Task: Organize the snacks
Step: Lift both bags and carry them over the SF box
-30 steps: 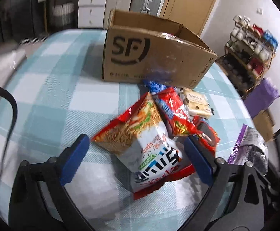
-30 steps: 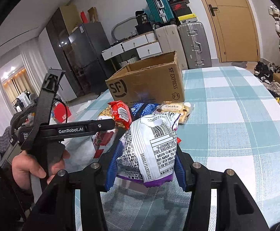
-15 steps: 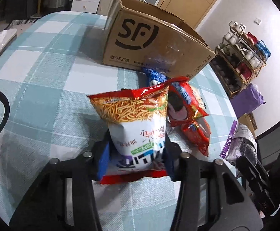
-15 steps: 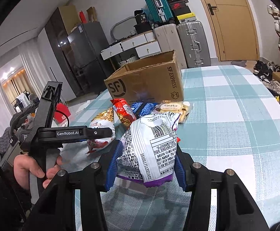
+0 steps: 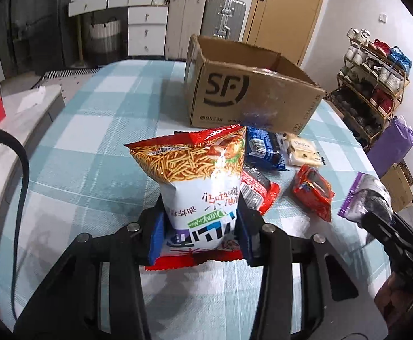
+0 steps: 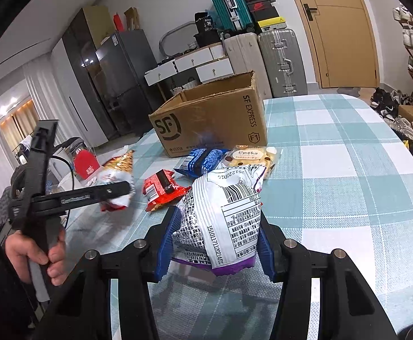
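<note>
My left gripper [image 5: 199, 218] has its blue pads pressed on the lower half of a red and white noodle snack bag [image 5: 195, 164]; its jaws are still closing, and the bag stands upright above the table. My right gripper [image 6: 215, 226] is shut on a white and purple bag [image 6: 229, 212], held still above the cloth. An open cardboard box [image 5: 251, 93] stands behind the snacks. On the table lie a blue pack [image 5: 263, 147], a beige pack [image 5: 302, 151] and two red packs [image 5: 256, 189] [image 5: 314, 189].
A teal checked cloth covers the round table [image 6: 348, 170]. A hand [image 6: 36, 255] holds the left gripper's handle at the left of the right wrist view. Suitcases, white drawers and a door stand behind the table, and a shoe rack [image 5: 376, 65] to its right.
The left gripper's jaws closed from wide open onto the noodle snack bag and raised it upright off the cloth. The right gripper and its bag have not moved.
</note>
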